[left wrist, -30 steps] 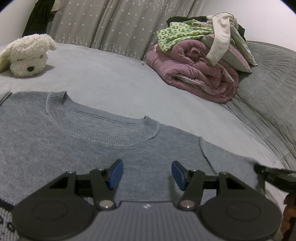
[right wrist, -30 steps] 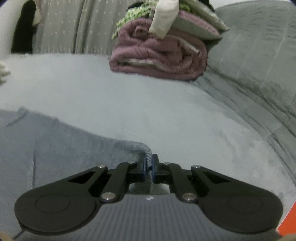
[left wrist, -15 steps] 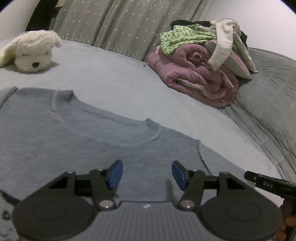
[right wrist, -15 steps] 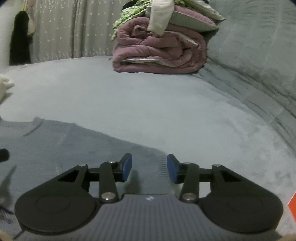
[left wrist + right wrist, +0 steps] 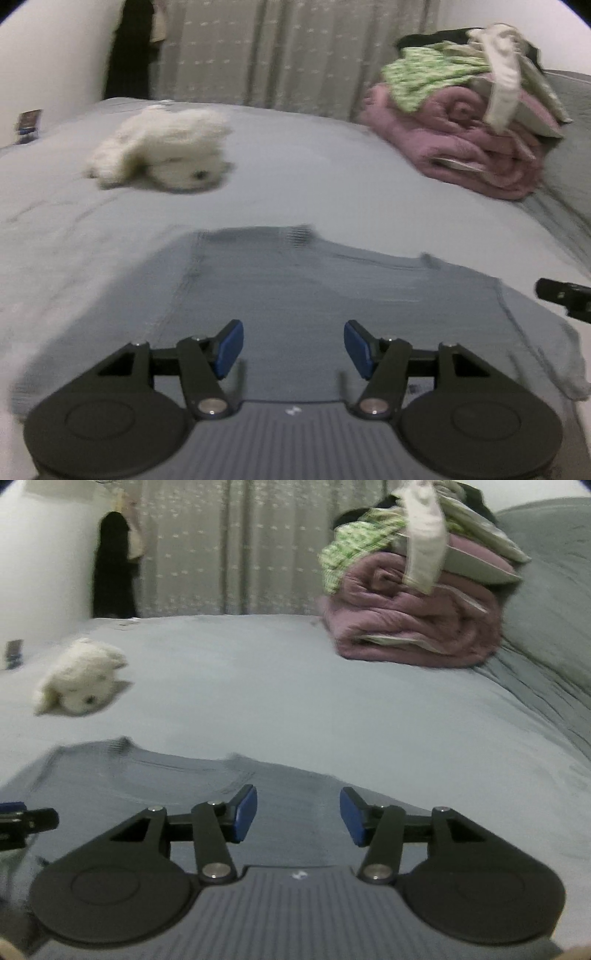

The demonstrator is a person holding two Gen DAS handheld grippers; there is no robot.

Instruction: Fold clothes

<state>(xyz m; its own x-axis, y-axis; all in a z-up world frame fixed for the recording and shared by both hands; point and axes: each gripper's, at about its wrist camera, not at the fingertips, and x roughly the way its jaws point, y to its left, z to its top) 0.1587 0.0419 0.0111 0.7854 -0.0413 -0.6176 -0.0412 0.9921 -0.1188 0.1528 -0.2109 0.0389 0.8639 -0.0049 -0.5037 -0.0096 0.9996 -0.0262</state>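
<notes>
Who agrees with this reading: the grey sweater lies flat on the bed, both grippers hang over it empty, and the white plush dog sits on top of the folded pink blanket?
Not quite. The white plush dog lies on the bed itself, well away from the pink blanket, as the right wrist view shows. The grey sweater does lie flat, with the left gripper and right gripper empty above it.

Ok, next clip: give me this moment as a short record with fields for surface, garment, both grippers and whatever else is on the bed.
surface: grey bed
garment: grey sweater, lying flat, collar toward the far side
left gripper: open, nothing between the pads, above the sweater
right gripper: jaws opening, nothing between them, above the sweater
other items: white plush toy; pink rolled blanket with clothes piled on top
image quality: motion blur
</notes>
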